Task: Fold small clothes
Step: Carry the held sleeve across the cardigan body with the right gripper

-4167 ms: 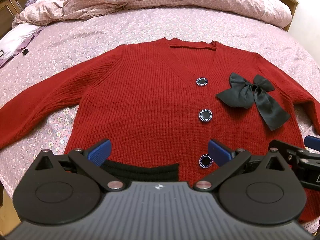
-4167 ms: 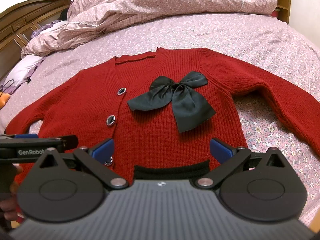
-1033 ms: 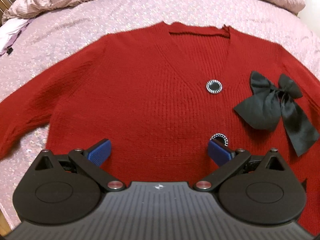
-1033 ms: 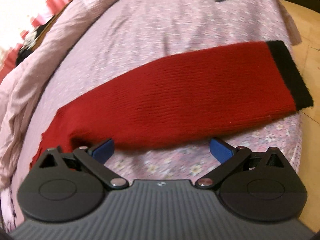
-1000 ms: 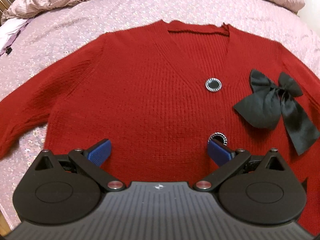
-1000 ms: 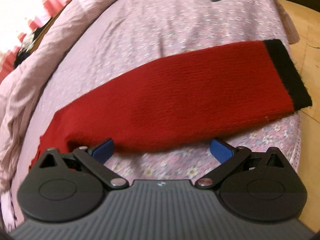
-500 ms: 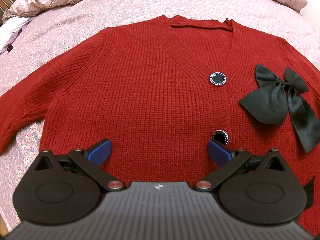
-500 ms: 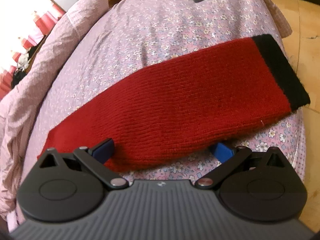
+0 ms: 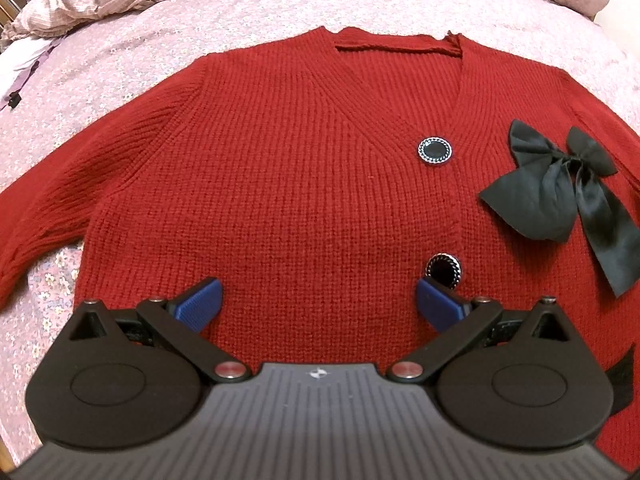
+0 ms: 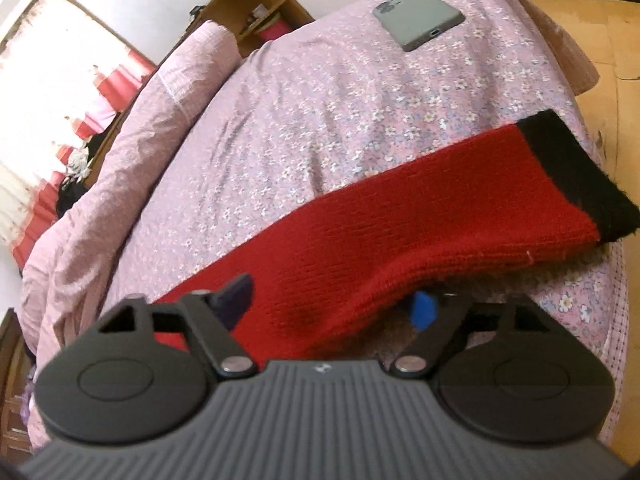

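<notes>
Left wrist view: left gripper (image 9: pixel 318 302) spread wide, holding nothing, low over red cardigan (image 9: pixel 280 184) lying flat on bed (image 9: pixel 120 52); black bow (image 9: pixel 560 192) at 3 o'clock.

Right wrist view: right gripper (image 10: pixel 332 302) parted around sleeve (image 10: pixel 400 232), one finger above, one beneath; grey phone (image 10: pixel 418 16) at 1 o'clock.

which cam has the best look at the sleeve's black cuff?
Right wrist. The black cuff sits in full view at the end of the red sleeve, near the bed edge. Left wrist shows the cardigan body and bow, but no cuff.
</notes>
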